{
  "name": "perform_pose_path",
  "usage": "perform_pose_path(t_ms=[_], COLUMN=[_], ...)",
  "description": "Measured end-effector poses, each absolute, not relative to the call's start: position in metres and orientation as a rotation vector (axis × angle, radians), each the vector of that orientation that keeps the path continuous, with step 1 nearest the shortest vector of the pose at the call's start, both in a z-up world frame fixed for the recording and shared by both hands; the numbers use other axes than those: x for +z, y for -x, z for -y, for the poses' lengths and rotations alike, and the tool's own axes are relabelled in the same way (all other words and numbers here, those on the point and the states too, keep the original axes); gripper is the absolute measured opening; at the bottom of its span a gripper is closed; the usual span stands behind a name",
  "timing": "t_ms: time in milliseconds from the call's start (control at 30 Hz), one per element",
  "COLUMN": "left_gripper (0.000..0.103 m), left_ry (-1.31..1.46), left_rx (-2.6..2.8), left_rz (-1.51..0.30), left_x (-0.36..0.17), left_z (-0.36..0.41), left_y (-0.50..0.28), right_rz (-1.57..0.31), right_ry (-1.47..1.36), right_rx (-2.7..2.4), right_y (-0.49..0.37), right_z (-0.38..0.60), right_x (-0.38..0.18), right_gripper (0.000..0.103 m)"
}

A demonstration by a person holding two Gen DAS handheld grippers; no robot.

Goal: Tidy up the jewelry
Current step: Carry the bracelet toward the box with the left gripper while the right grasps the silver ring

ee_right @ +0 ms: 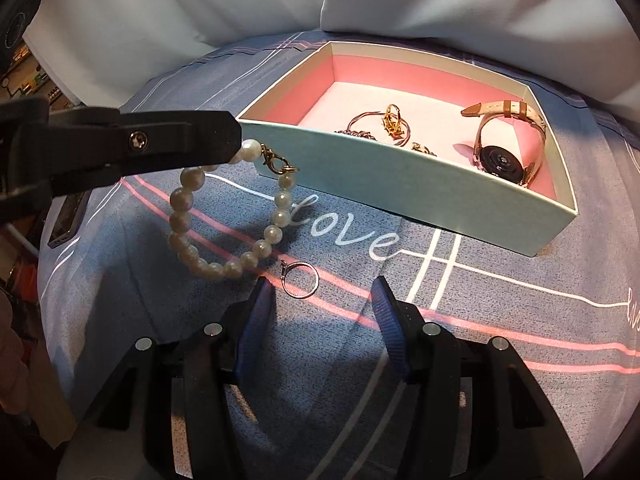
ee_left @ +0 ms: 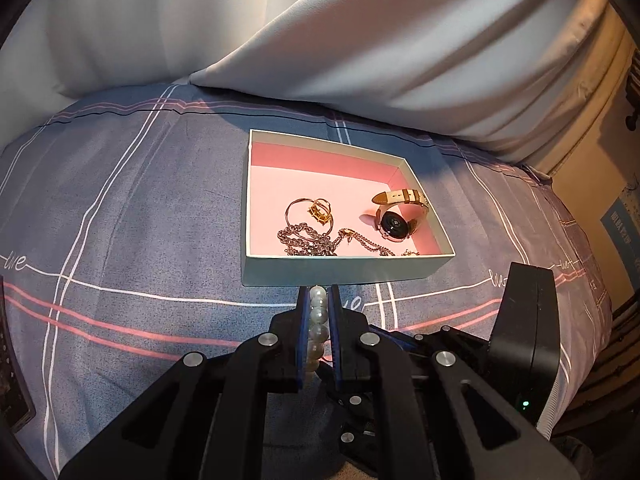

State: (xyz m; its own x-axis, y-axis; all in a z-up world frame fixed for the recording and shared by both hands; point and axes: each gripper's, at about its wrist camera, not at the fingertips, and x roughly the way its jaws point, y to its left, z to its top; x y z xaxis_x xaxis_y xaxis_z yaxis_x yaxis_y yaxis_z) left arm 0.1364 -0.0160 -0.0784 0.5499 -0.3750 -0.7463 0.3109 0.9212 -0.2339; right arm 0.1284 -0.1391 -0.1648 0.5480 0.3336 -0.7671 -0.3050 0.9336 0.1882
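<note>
Carrying the pearl bracelet (ee_right: 224, 216) over the near wall of the box (ee_left: 340, 270) looks like the step in hand. The left gripper (ee_left: 319, 292) is pinched tight on several pearls, with the loop hanging free below and its gold clasp (ee_right: 276, 160) just beside the box's near left corner. To do this well, I would lift until the lowest pearls clear the rim, move over the bare pink floor at the far left, then lower before letting go, so the strand neither snags the wall nor lands on the chains (ee_left: 308, 240).

The right gripper (ee_right: 320, 300) has its jaws spread wide and holds nothing; it hovers near a thin ring (ee_right: 301, 280) lying on the bedsheet (ee_right: 500, 380), between its tips.

Count: one box, one pearl bracelet, one loose ring on the sheet. Inside the box are one watch (ee_left: 396, 216), one thin bangle (ee_left: 298, 210), one gold ring-like piece (ee_left: 320, 210), and tangled chains I cannot count.
</note>
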Motion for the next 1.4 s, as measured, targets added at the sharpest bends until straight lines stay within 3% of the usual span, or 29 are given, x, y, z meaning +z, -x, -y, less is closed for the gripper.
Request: perform_pose_path(t_ms=[300, 367, 467, 567, 867, 933, 1000, 1067, 1167, 1233, 1400], left_gripper=[0.009, 0.009, 0.009, 0.009, 0.009, 0.009, 0.009, 0.009, 0.009, 0.009, 0.009], left_ry=[0.062, 0.063, 0.061, 0.058, 0.057, 0.065, 0.071, 0.069, 0.068, 0.069, 0.065], left_rx=[-0.396, -0.399, -0.401, -0.407, -0.417, -0.410, -0.395, -0.381, -0.369, -0.369, -0.396], left_rz=[-0.906, -0.906, -0.902, -0.896, -0.896, -0.891, -0.881, -0.875, -0.877, -0.883, -0.896], left_x=[-0.079, -0.078, -0.077, -0.075, -0.075, -0.072, -0.067, -0.064, -0.063, -0.065, -0.070], left_z=[0.019, 0.019, 0.020, 0.021, 0.027, 0.024, 0.018, 0.012, 0.005, 0.003, 0.010], left_y=[-0.135, -0.135, -0.134, -0.132, -0.127, -0.126, -0.125, -0.124, -0.124, -0.125, -0.124], right_rz=[-0.915, -0.916, -0.930, -0.941, -0.959, -0.947, -0.931, -0.912, -0.900, -0.904, -0.914], right_ry=[-0.017, -0.014, -0.011, -0.005, -0.056, -0.052, -0.033, -0.006, 0.022, 0.020, 0.029], right_rx=[0.376, 0.376, 0.385, 0.381, 0.346, 0.352, 0.366, 0.376, 0.372, 0.387, 0.358], right_y=[-0.127, -0.126, -0.125, -0.123, -0.113, -0.117, -0.122, -0.126, -0.134, -0.134, -0.119], right_z=[0.135, 0.135, 0.136, 0.143, 0.167, 0.161, 0.152, 0.140, 0.128, 0.126, 0.134], right_x=[-0.165, -0.165, -0.164, -0.163, -0.164, -0.163, -0.164, -0.164, -0.165, -0.164, -0.158], right_gripper=[0.049, 0.041, 0.012, 0.004, 0.005, 0.014, 0.040, 0.047, 0.043, 0.022, 0.022])
